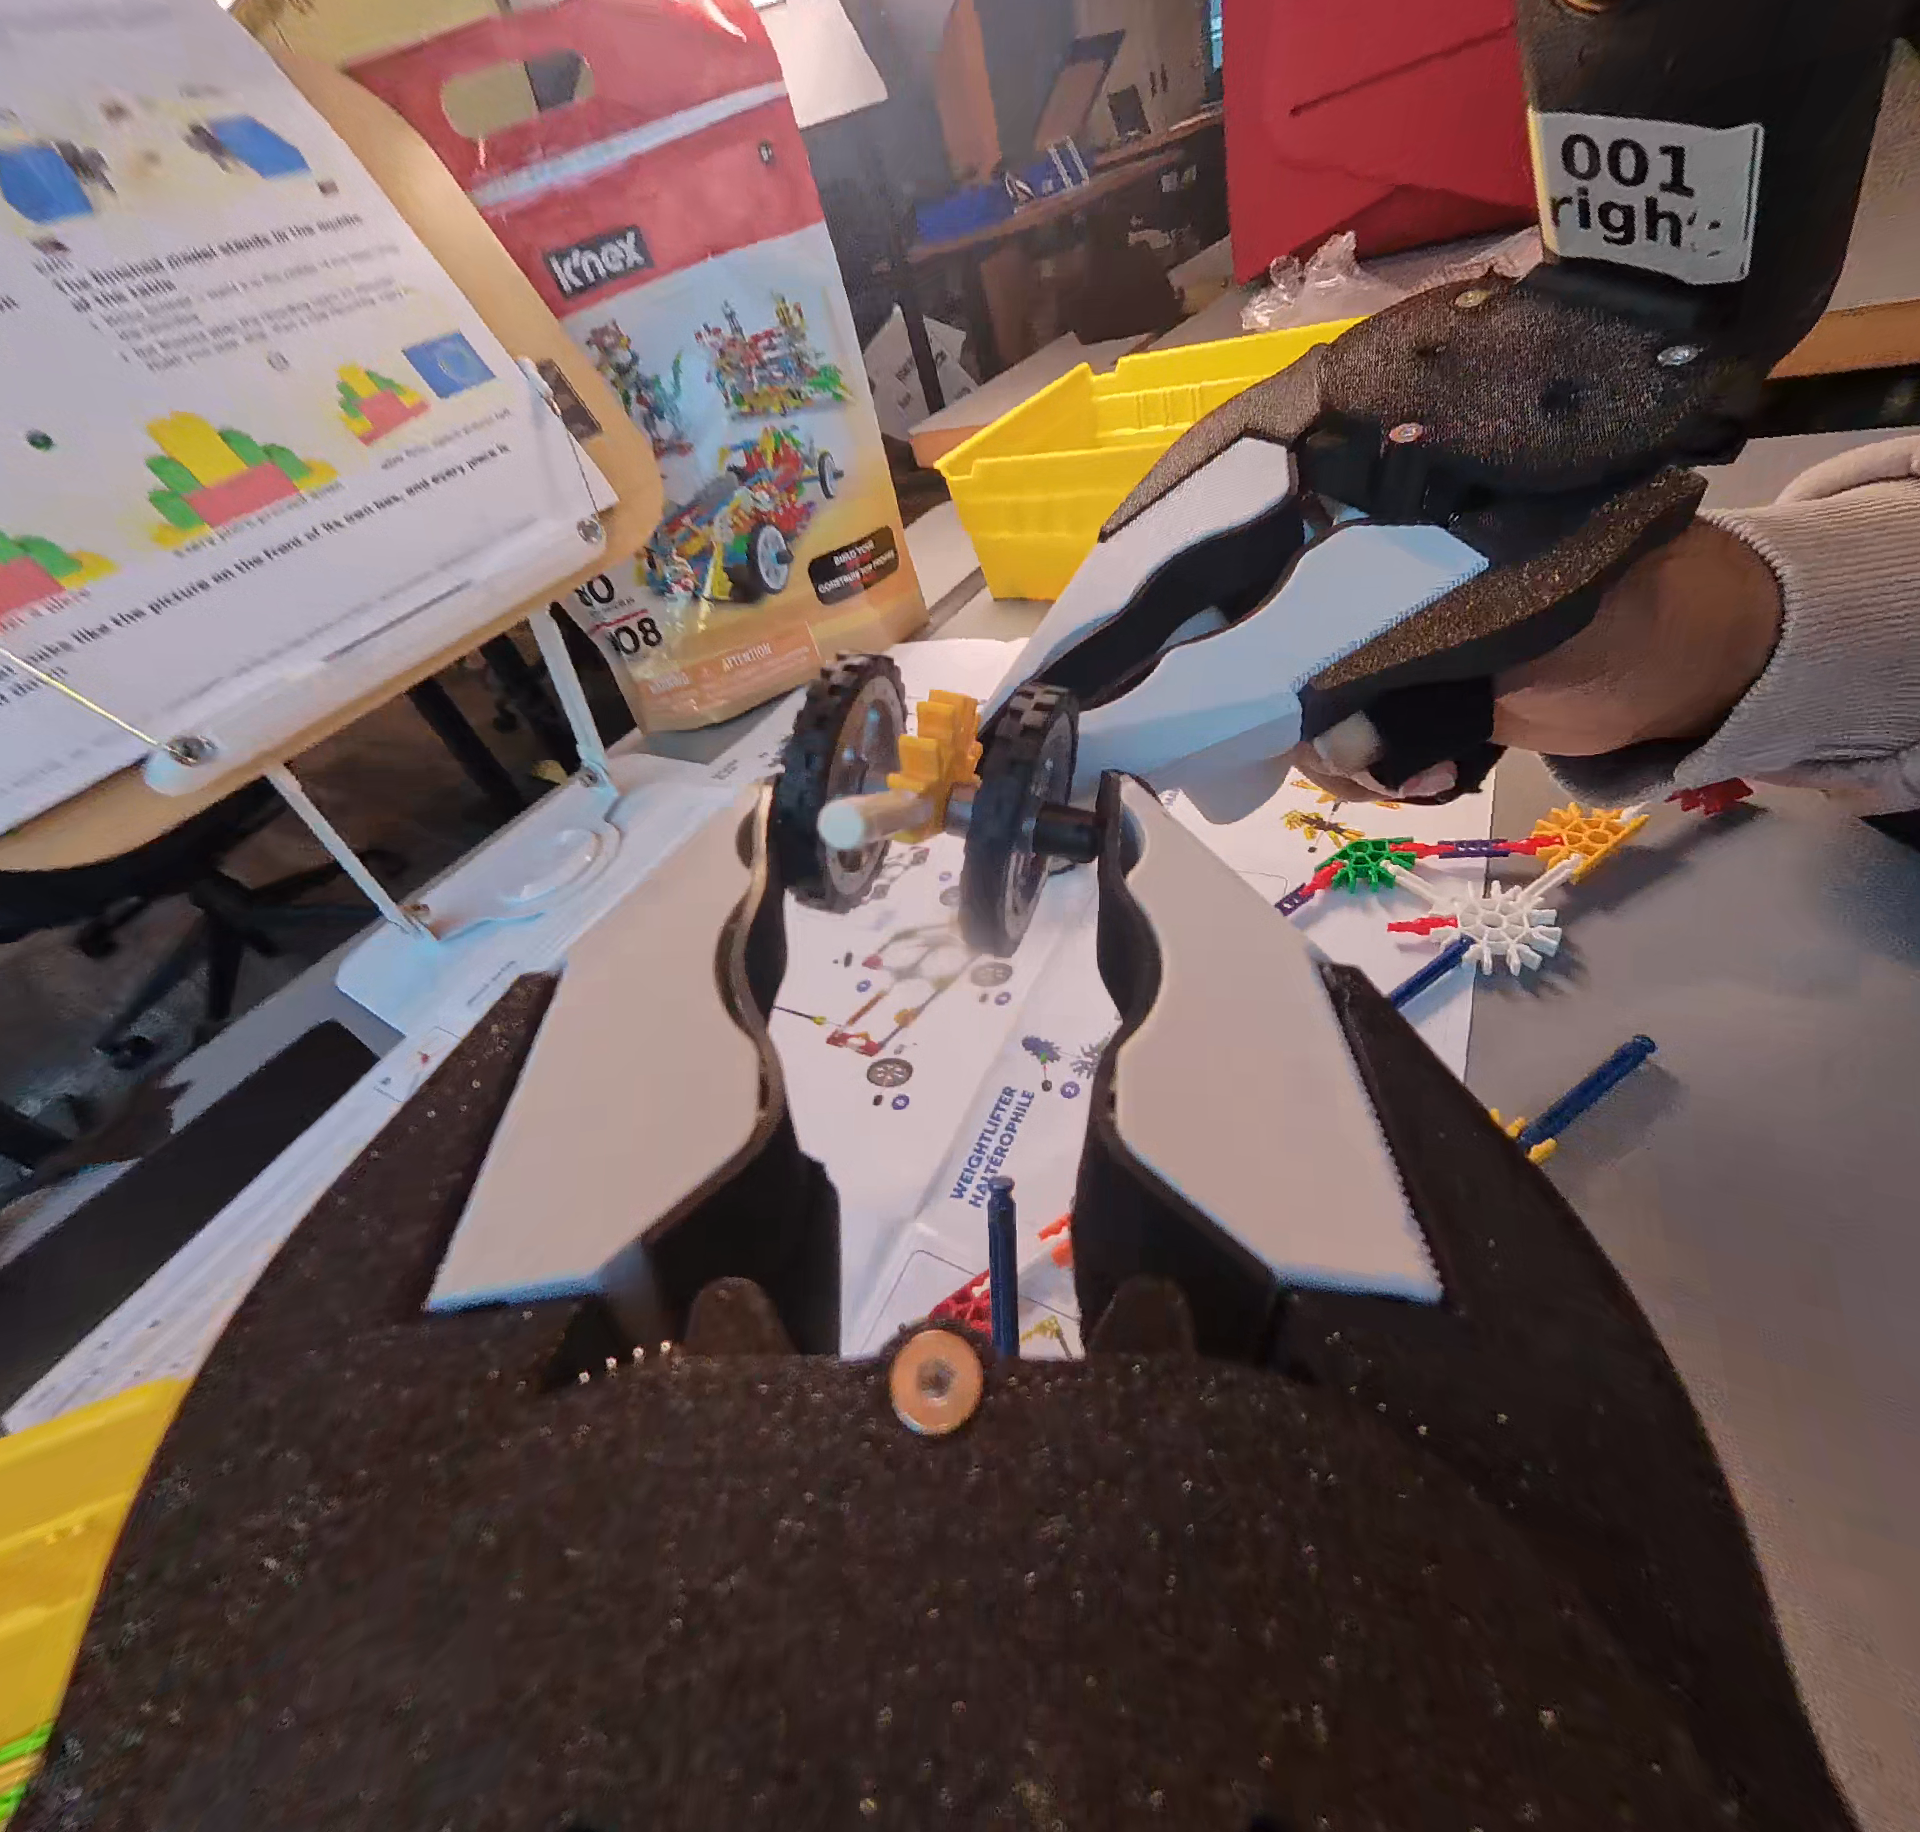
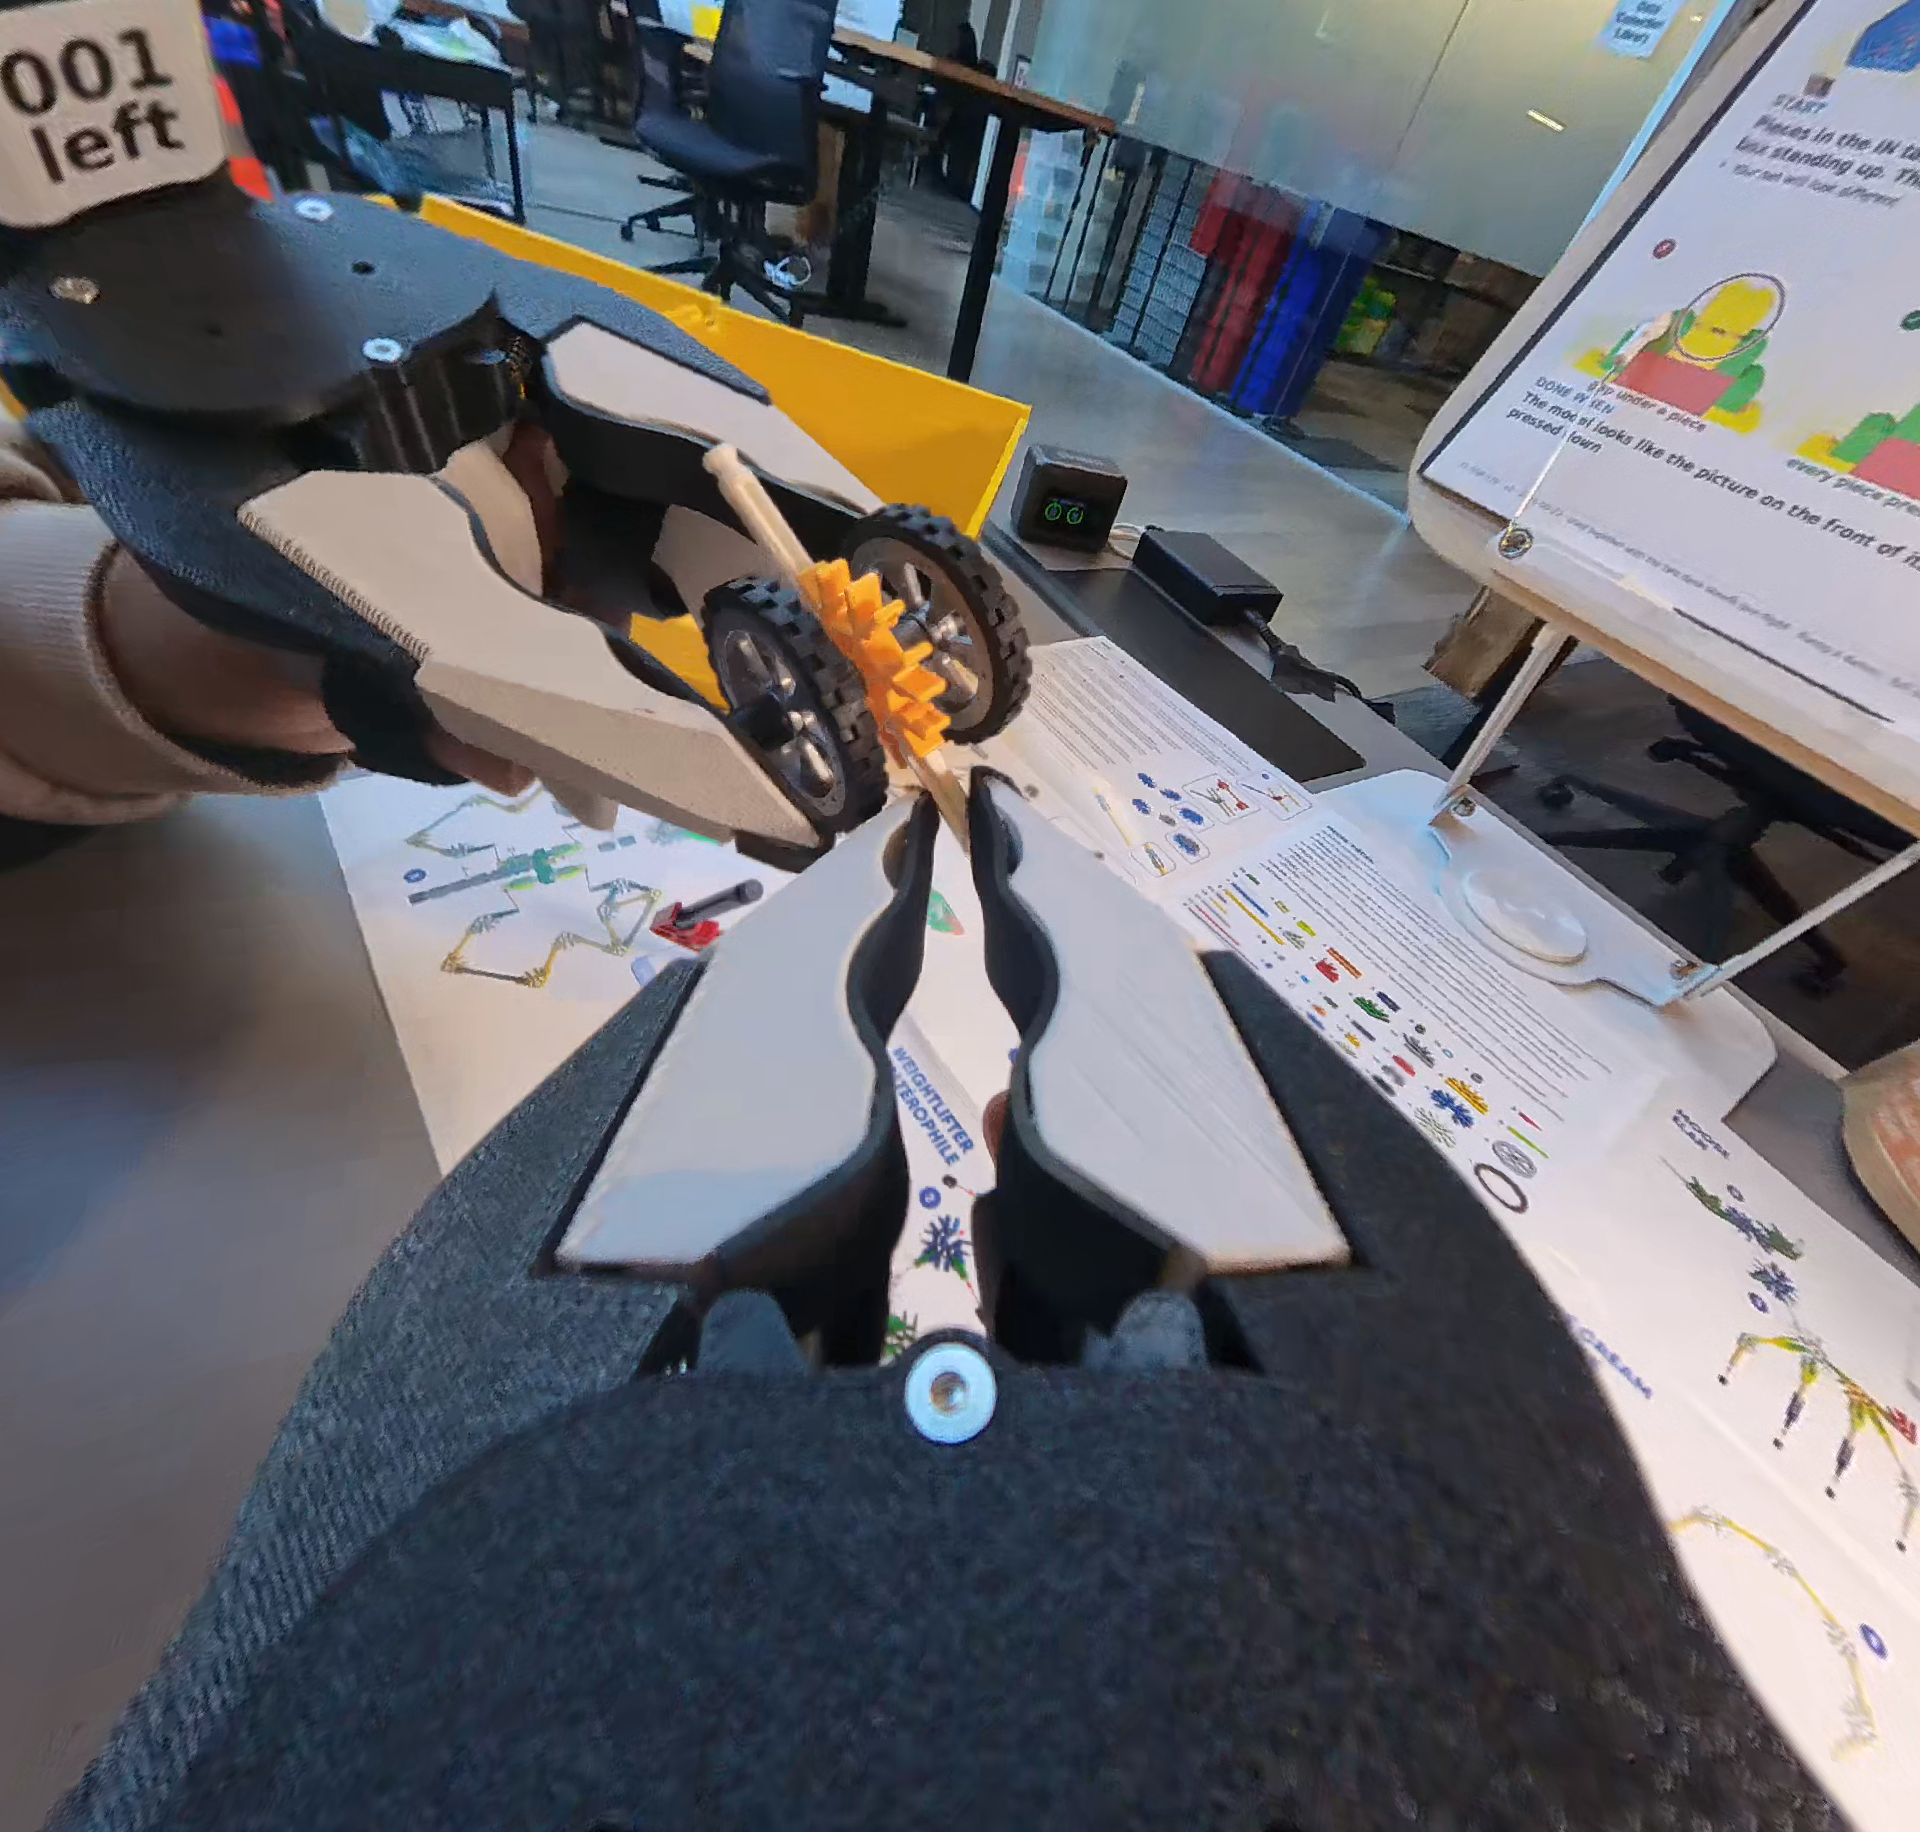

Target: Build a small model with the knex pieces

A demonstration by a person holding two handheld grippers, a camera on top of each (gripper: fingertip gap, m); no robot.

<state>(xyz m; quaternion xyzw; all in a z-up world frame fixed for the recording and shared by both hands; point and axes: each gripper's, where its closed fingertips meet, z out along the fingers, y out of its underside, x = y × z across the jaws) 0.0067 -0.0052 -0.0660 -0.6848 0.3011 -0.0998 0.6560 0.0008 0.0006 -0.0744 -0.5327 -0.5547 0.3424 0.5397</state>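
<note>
The left gripper [image 1: 940, 826] holds a small wheel assembly [image 1: 930, 800] just above the bench; its jaws stand fairly wide and clamp the outer faces of two black wheels, the near wheel's hub [image 2: 764, 717] against one pad; between the wheels sits an orange-yellow toothed connector [image 2: 883, 665], and a pale rod [image 2: 758, 515] runs crosswise through it, so the rod's long axis lies roughly square to the wheel axle; the right gripper [image 2: 948, 806] meets the assembly from the other side, its jaws drawn nearly together and pinching the low end of that rod just beyond the connector, so both grippers touch the same piece, the right on the rod, the left on the wheels; under them a printed instruction sheet [image 1: 966, 1086] covers the grey bench [image 1: 1714, 1107], with loose rods and a green, white and orange connector chain [image 1: 1455, 878] near the right hand; farther off stand a yellow bin [image 1: 1049, 473], a red-topped toy box [image 1: 717, 348], and a tilted board with a printed page [image 1: 239, 359] on a white stand; behind lies an office room with desks and a black swivel chair [image 2: 748, 109].
</note>
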